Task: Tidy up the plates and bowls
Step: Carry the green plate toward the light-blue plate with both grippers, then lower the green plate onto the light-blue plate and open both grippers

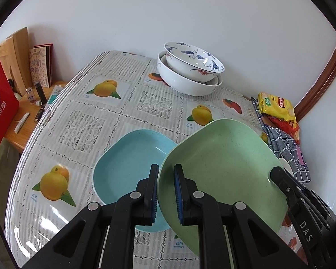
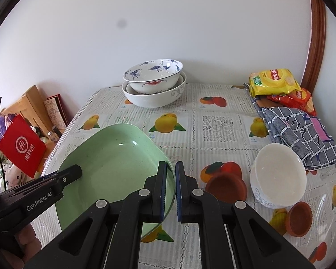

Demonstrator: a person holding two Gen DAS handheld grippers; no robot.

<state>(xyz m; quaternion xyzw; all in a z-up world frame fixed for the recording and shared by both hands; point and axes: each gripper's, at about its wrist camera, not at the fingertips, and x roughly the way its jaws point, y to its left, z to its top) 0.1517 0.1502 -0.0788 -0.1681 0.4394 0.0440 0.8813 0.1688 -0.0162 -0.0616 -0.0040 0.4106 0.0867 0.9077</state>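
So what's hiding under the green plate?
Part of the blue plate sits under the green plate, which both tongs hold tilted above the fruit tablecloth. Whatever lies beneath its right half is covered.

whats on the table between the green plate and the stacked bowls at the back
Nothing stands there: only bare fruit-print tablecloth lies between the green plate and the stacked bowls. The right wrist view shows it best.

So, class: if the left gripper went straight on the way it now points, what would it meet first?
The left gripper is shut on the green plate, held with the right gripper. Straight on, it would probably meet the blue plate on the table; depth is unclear.
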